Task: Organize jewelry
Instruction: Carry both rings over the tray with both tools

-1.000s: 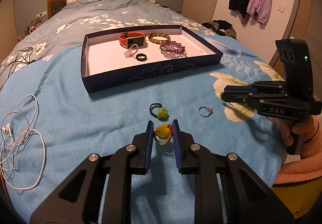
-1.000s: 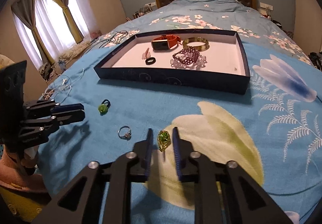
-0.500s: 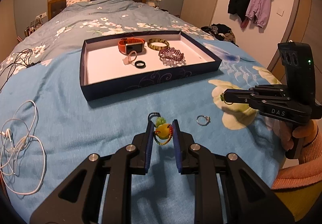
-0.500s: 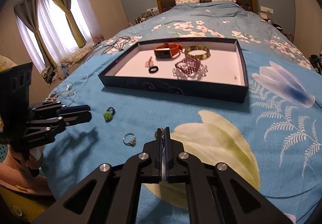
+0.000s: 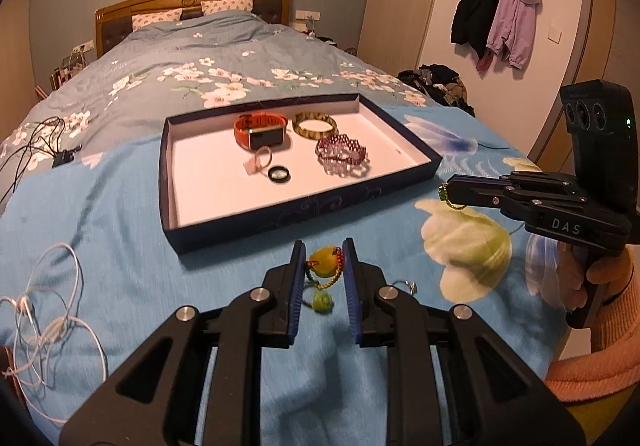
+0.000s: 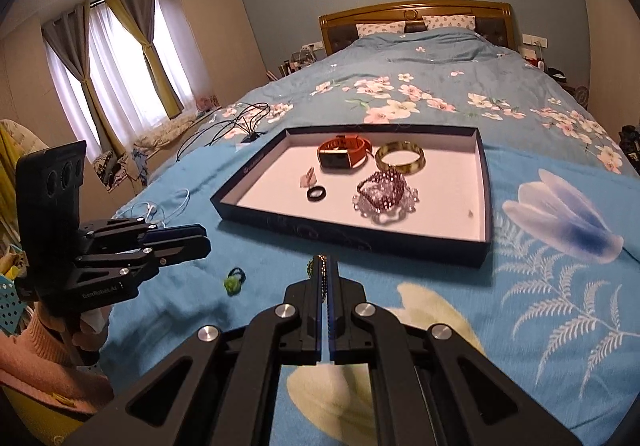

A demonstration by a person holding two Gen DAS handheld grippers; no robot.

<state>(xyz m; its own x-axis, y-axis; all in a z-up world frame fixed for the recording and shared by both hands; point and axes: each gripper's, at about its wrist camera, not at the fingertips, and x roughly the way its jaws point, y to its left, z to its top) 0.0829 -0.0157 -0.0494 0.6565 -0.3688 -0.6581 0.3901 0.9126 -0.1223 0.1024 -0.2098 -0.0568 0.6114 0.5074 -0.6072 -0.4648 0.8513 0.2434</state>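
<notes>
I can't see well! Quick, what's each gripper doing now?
Left gripper: closed on the yellow bead charm.
Right gripper: closed on the green pendant.

A home bedroom is showing: a wooden-headboard bed [image 6: 416,15] wearing a blue floral quilt [image 6: 420,93], grey and yellow curtains [image 6: 120,65] hanging, jackets [image 5: 496,17] hanging on wall hooks.
</notes>
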